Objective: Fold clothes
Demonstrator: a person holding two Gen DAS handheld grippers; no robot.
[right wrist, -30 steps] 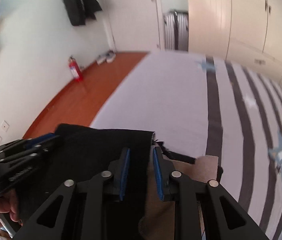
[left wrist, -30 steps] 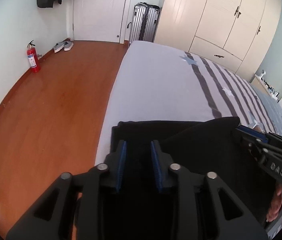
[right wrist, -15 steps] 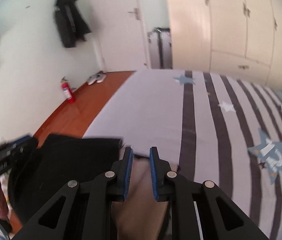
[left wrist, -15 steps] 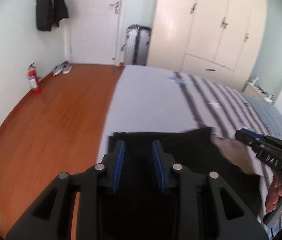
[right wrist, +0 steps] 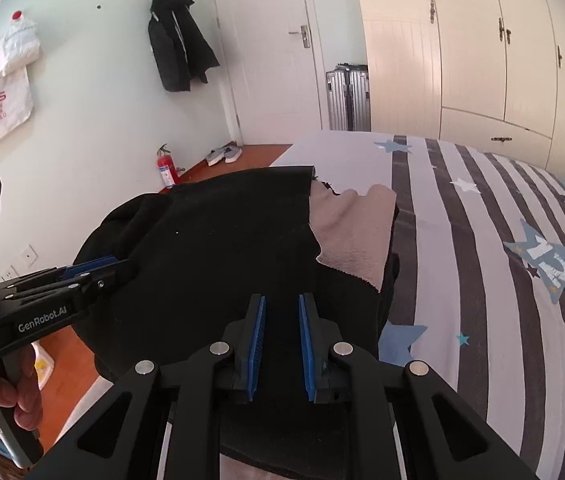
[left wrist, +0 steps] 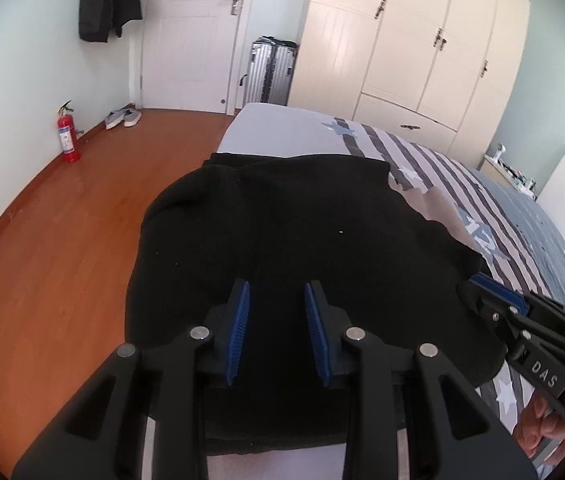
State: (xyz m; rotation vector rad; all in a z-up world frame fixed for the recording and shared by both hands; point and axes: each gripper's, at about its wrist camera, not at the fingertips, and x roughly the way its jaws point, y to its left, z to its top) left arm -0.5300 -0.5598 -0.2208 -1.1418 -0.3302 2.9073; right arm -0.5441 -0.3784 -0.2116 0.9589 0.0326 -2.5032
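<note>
Both grippers, left gripper (left wrist: pixel 276 330) and right gripper (right wrist: pixel 280 344), are hovering with jaws spread over the black fleece garment (left wrist: pixel 302 240), which is lying doubled on the striped bed (right wrist: pixel 482 280), apparently to smooth its fold.

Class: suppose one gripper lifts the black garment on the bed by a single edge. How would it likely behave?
The black garment would probably droop, not hold shape: it lies in soft, rounded folds. Its fuzzy-looking surface suggests it would likely grip, not slip. A turned-back corner shows a beige lining, so layers may shift apart.
</note>
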